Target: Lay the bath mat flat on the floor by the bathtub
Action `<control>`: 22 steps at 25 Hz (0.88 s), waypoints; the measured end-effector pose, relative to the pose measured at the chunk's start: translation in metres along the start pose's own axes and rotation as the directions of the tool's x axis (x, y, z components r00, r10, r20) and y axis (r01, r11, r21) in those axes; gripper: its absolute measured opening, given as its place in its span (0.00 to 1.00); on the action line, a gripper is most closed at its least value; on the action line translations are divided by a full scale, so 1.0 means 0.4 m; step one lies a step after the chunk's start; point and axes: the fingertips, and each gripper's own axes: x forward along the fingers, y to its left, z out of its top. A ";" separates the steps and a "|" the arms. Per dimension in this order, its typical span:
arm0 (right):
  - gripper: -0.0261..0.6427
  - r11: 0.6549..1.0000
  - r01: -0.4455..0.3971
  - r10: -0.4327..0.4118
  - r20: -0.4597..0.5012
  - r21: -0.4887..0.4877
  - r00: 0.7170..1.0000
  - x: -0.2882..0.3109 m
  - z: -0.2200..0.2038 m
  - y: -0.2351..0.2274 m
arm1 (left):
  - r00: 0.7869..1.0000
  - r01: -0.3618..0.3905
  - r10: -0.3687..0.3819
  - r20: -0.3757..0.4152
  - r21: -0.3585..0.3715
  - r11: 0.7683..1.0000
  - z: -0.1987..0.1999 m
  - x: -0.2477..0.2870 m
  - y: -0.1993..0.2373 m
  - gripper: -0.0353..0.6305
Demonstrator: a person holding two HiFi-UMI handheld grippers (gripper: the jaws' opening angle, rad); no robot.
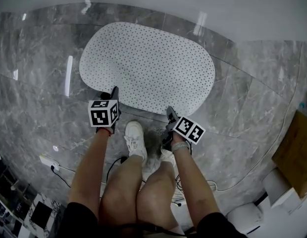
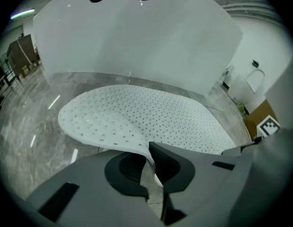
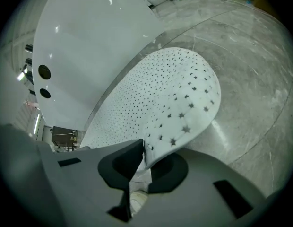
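A white oval bath mat (image 1: 148, 66) with small star-shaped holes lies on the grey marble floor beside the white bathtub (image 1: 193, 4). My left gripper (image 1: 114, 94) is shut on the mat's near left edge. My right gripper (image 1: 169, 112) is shut on the near right edge. In the left gripper view the mat (image 2: 146, 115) curls up between the jaws of the left gripper (image 2: 149, 162). In the right gripper view the mat (image 3: 170, 98) rises from the floor into the right gripper (image 3: 145, 157), with the tub wall (image 3: 90, 37) behind it.
The person's legs and white sneakers (image 1: 134, 138) stand just behind the mat. A cable (image 1: 111, 170) and a wall plug (image 1: 49, 163) lie on the floor at left. A cardboard box (image 1: 294, 152) and white items (image 1: 272, 192) sit at right.
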 end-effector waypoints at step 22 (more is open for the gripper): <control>0.11 0.996 0.061 -0.067 -0.098 -0.059 0.993 -0.051 -0.029 -0.035 | 0.970 -0.233 0.175 -0.168 -0.437 0.869 -0.132 -0.057 0.160 0.19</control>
